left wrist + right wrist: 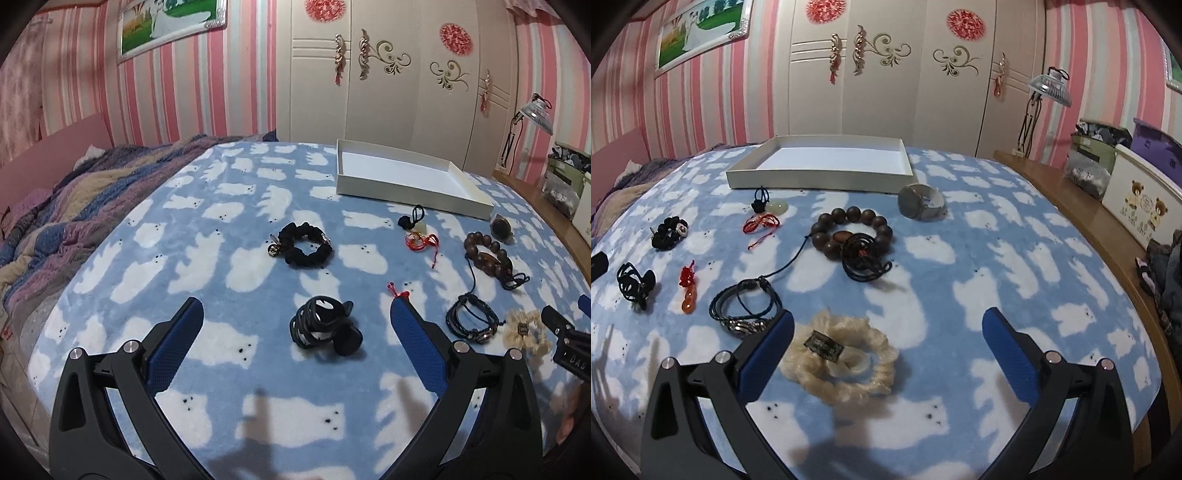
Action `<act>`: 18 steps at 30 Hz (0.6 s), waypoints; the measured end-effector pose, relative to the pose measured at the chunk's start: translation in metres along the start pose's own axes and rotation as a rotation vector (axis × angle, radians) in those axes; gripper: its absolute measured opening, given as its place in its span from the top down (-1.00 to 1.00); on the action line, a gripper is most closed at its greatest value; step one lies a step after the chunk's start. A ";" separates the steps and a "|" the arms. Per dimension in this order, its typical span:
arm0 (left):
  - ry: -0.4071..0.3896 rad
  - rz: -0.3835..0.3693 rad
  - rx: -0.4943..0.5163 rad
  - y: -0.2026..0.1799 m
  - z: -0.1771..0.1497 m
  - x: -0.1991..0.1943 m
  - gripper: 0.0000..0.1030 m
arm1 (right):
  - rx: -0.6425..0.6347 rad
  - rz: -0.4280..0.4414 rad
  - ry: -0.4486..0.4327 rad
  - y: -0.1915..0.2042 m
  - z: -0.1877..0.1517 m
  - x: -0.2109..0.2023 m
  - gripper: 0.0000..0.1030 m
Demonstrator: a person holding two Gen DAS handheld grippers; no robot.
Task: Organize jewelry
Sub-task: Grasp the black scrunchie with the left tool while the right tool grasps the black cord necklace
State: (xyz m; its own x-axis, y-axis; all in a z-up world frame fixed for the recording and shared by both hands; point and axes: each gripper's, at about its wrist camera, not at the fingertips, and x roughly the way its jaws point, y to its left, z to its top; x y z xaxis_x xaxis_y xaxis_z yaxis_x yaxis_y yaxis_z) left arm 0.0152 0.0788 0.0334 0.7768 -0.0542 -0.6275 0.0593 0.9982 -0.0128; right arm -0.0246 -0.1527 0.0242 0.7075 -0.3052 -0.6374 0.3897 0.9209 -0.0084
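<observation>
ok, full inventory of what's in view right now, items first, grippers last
white tray: 1, white, far side of blanket, nothing inside
watch: 1, grey, right of tray's front corner
wooden bead bracelet: 1, brown, centre, black cord piled on it
jade pendant: 1, pale, black knot, before tray
red string: 1, red, beside pendant
black scrunchie: 1, left-centre
hair claw: 1, black, between left fingers
red knot charm: 1, red-orange
braided bracelet: 1, dark, metal clasp
cream scrunchie: 1, between right fingers
blanket: 1, blue, white bears
left gripper: open, hovering
right gripper: open, hovering
</observation>
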 end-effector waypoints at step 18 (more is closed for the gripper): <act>0.049 0.055 0.044 0.015 0.049 0.042 -0.94 | 0.070 0.027 0.041 -0.005 0.051 0.039 -0.97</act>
State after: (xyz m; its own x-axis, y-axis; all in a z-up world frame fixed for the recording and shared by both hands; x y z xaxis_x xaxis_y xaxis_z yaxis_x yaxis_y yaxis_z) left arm 0.0799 0.0901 0.0449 0.7479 0.0035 -0.6638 0.0454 0.9974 0.0564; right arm 0.0318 -0.1815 0.0386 0.6939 -0.2692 -0.6679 0.4123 0.9090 0.0619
